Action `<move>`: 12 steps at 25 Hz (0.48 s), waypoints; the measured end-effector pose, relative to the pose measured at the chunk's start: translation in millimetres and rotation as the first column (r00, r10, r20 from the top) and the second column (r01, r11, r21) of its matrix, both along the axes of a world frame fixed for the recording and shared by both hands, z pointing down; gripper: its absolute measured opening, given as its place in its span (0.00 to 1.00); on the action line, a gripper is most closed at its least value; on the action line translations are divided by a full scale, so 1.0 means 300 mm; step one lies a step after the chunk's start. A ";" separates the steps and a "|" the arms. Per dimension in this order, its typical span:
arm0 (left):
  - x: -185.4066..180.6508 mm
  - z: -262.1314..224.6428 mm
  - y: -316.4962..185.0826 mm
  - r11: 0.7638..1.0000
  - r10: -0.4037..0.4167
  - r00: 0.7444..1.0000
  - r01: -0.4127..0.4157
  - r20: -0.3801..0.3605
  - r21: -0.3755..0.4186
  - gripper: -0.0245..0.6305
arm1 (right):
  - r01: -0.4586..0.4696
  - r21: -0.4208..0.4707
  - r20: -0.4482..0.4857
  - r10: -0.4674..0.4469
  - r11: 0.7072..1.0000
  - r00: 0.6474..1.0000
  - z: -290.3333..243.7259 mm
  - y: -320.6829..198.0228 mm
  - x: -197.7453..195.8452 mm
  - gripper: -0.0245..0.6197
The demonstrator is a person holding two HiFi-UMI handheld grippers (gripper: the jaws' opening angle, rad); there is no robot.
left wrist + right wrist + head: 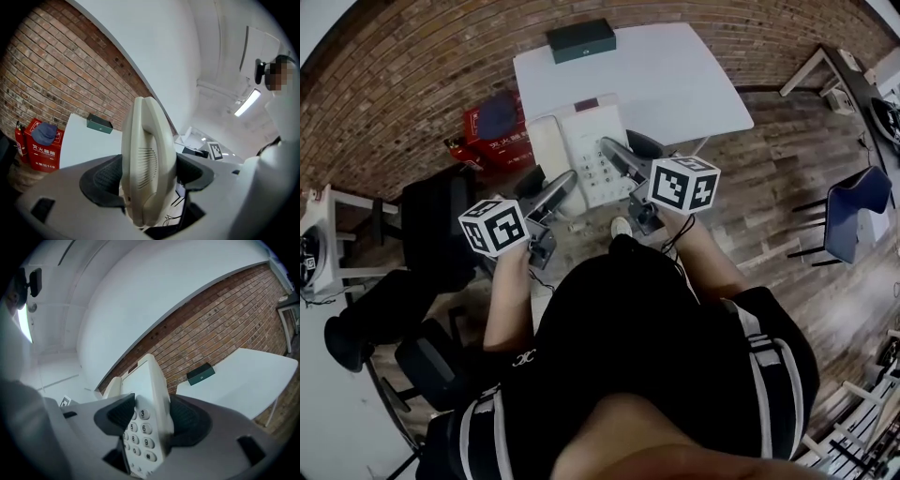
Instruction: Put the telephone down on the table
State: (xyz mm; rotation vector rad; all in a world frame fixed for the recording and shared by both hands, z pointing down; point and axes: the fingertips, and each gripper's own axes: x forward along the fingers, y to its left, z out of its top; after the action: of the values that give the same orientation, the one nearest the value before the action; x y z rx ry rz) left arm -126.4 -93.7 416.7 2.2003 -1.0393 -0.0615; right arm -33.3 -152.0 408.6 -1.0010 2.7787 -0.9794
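Brightness: even indoor light; the head view is dimmer at its corners.
Source: ceiling strip lamp [247, 102], blown out white.
Glare: white table [675, 84] washed pale.
Distortion: strong fisheye; brick wall [42, 79] courses curve; black vignette.
Focus: telephone [147, 168] close, slightly soft.

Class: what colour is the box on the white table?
The flat rectangular box is dark green; head view shows best.

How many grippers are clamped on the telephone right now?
2. The left gripper is shut on the telephone at its handset; the right gripper is shut on its keypad edge.
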 end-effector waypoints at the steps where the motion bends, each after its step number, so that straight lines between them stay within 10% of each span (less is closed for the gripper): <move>1: 0.006 0.005 -0.036 1.000 -0.002 1.000 0.002 -0.002 -0.009 0.59 | 0.003 -0.005 -0.006 -0.003 1.000 1.000 0.005 -0.037 0.005 0.36; 12: 0.114 0.065 -0.414 0.995 -0.045 0.999 0.045 0.004 -0.091 0.59 | 0.059 -0.078 -0.011 -0.060 0.995 0.998 0.077 -0.433 0.101 0.36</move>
State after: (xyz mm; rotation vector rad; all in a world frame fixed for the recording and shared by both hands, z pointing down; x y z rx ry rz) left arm -92.3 -217.8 436.4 2.0954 -1.0725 -0.0312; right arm -3.1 -281.9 431.6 -0.9413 2.8169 -1.1003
